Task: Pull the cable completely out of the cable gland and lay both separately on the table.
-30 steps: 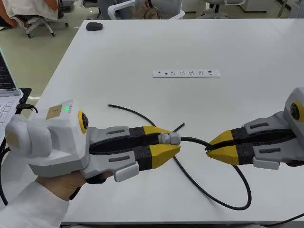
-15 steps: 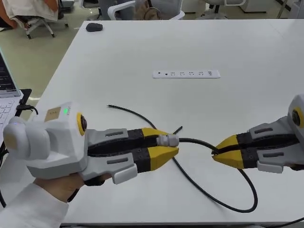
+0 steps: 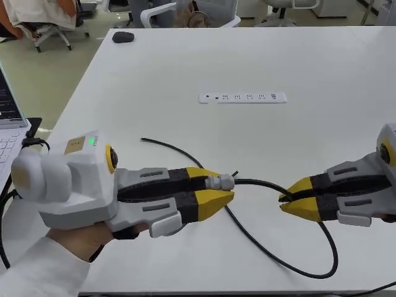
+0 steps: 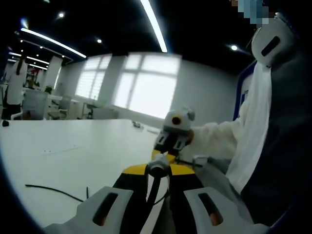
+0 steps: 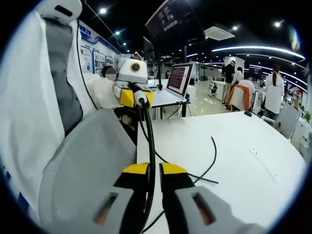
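A grey cable gland (image 3: pixel 219 182) sits between the yellow tips of my left gripper (image 3: pixel 230 187), which is shut on it. A black cable (image 3: pixel 257 183) comes out of the gland and runs right into my right gripper (image 3: pixel 283 201), which is shut on it. Behind the right gripper the cable loops along the front edge and back across the table to the left. A short free end of it pokes up just behind the gland. In the left gripper view the gland (image 4: pixel 158 165) is at the jaw tips. In the right gripper view the cable (image 5: pixel 149 141) stretches taut to the left gripper (image 5: pixel 138 101).
A white power strip (image 3: pixel 242 97) lies mid-table and a dark mouse (image 3: pixel 122 36) at the far left corner. A laptop (image 3: pixel 5 114) stands off the table's left side. Office chairs stand beyond the far edge. The table's front edge (image 3: pixel 247 289) runs just under the cable loop.
My right gripper has moved a little to the right and down with the cable. The free stub behind the gland has grown shorter. The left gripper has stayed about where it was.
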A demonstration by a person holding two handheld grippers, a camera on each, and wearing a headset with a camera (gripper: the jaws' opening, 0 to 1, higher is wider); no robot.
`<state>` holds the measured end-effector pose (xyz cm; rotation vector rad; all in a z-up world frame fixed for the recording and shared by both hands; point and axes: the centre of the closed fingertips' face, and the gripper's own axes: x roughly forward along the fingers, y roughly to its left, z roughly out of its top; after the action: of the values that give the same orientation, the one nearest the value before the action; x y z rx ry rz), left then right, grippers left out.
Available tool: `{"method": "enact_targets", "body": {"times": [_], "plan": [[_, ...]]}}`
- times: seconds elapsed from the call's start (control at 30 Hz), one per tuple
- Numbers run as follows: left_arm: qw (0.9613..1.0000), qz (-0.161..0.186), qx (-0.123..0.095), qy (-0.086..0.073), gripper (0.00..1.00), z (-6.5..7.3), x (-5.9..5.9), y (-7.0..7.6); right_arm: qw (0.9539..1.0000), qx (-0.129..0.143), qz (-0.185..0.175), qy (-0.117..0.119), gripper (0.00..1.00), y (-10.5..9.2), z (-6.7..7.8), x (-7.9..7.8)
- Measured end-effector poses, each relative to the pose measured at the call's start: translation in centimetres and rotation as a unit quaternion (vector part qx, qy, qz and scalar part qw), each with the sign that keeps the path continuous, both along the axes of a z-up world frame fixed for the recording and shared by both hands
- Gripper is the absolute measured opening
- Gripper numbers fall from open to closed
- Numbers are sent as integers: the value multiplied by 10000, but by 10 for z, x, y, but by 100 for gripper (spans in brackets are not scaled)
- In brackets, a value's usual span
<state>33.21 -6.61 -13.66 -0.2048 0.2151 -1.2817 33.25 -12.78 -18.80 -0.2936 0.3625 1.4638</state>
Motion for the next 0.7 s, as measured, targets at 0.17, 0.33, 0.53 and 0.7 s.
{"method": "enact_targets", "body": {"times": [0.17, 0.33, 0.53, 0.7], "plan": [[10000, -25, 14, 29, 17, -1, 1, -3, 9990, 448, -7, -8, 13, 11, 29, 3], [10000, -49, 3, 50, 17, -1, 1, -6, 9971, 739, 129, -124, 15, 26, 48, 2], [9999, -105, 41, 62, 17, -2, -1, -10, 9950, 884, 405, -234, 14, 46, 58, -5], [9999, -116, 40, 97, 17, -3, -2, -11, 9940, 928, 518, -241, 12, 52, 60, -7]]}}
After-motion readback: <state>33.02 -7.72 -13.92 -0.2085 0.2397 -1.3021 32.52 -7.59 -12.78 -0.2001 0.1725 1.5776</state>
